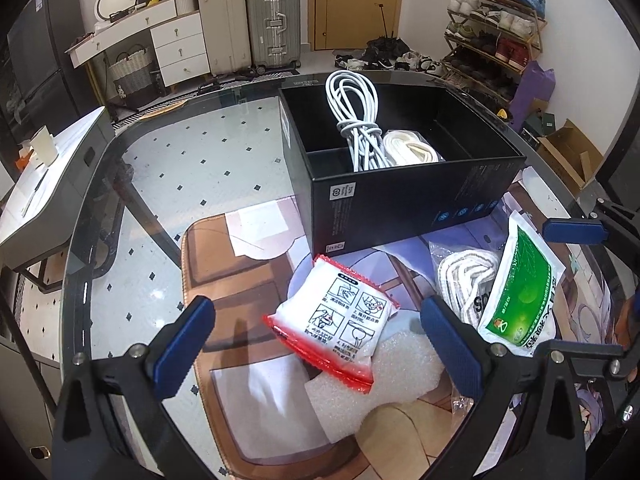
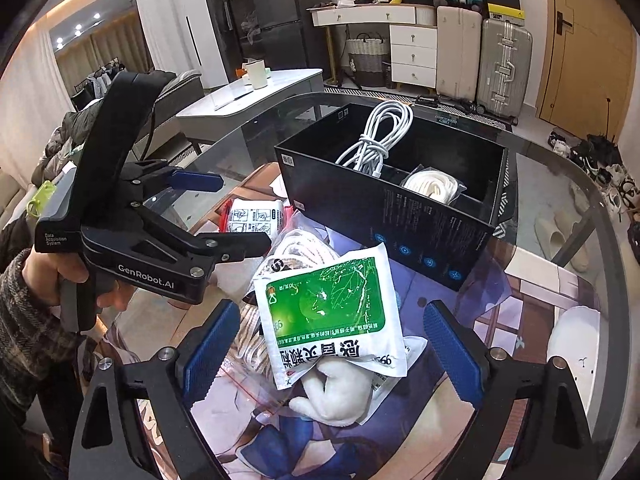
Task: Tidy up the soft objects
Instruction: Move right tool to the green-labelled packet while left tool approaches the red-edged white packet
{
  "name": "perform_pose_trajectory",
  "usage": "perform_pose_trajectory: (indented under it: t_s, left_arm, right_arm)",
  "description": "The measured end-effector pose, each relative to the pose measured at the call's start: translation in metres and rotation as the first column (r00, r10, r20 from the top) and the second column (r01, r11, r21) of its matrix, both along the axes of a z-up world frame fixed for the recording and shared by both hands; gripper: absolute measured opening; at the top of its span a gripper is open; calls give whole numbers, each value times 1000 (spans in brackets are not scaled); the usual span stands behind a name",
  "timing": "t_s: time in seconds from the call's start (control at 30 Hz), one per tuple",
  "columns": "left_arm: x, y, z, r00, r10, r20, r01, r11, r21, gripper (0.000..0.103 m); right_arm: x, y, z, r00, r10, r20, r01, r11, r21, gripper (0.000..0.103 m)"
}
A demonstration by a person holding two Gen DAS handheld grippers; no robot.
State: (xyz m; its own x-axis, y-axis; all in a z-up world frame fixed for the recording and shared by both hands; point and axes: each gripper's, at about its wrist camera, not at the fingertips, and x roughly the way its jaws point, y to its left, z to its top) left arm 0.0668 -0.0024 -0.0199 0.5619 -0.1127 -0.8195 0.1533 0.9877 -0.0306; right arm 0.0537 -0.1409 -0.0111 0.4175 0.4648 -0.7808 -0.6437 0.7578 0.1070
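Note:
A black divided box stands on the printed mat and holds a coiled white cable and a bagged white strap roll. My left gripper is open, and a white packet with red edges lies between its fingers, untouched. My right gripper is open around a green and white packet, its pads clear of it. Under that packet lie a bagged white rope and a white fluffy piece.
A white foam sheet lies under the red-edged packet. The glass table's rim curves on the left. A hand in a plaid sleeve holds the left gripper. A side table with a cup, suitcases and a shoe rack stand beyond.

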Motion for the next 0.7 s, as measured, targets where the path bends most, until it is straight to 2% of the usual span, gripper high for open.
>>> perform_pose_trajectory:
  t_s: [0.27, 0.37, 0.7]
  left_arm:
    - [6, -8, -5, 997, -76, 3, 76, 997, 22, 103]
    - [7, -8, -10, 996, -89, -5, 89, 996, 27, 103]
    - [10, -7, -12, 995, -98, -11, 98, 995, 9, 99]
  right_arm:
    - [1, 8, -9, 1000, 9, -2, -9, 999, -36, 80]
    - [2, 10, -12, 1000, 3, -8, -4, 999, -43, 72]
    - [3, 5, -13, 1000, 1, -7, -1, 999, -33, 63]
